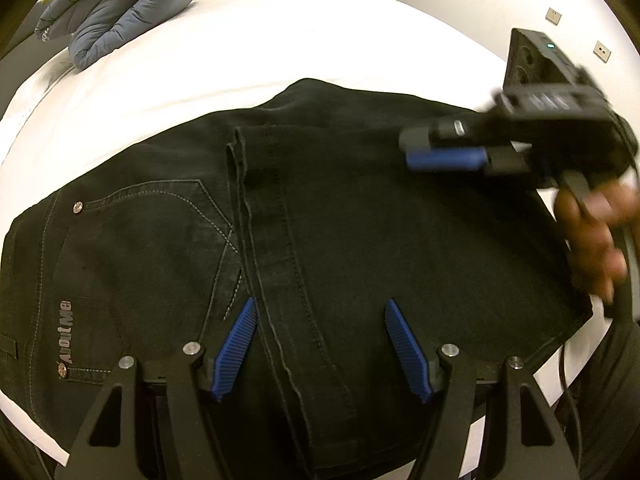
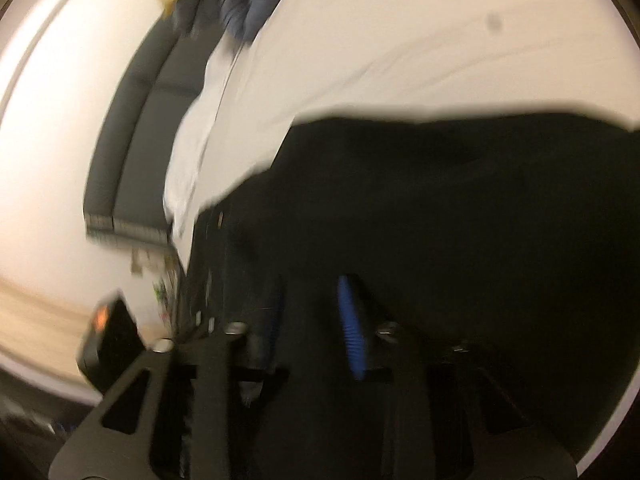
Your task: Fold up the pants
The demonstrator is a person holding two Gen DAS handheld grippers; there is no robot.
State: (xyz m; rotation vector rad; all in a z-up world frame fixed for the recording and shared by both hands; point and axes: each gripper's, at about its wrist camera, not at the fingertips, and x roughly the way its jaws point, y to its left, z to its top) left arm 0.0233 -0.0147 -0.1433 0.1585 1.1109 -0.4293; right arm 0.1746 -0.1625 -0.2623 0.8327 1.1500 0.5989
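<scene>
Though the right wrist view is motion-blurred, black jeans [image 2: 440, 208] lie folded on the white bed [image 2: 400, 60]. Right gripper [image 2: 312, 320]: jaws narrowly apart, grip unclear. Only the left view shows the left gripper [image 1: 320, 344] released above the jeans, grey duvet [image 1: 120, 12] behind.

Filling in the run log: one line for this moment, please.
pants: black, folded, on bed | left gripper: open, empty | right gripper: above pants, blurred
</scene>
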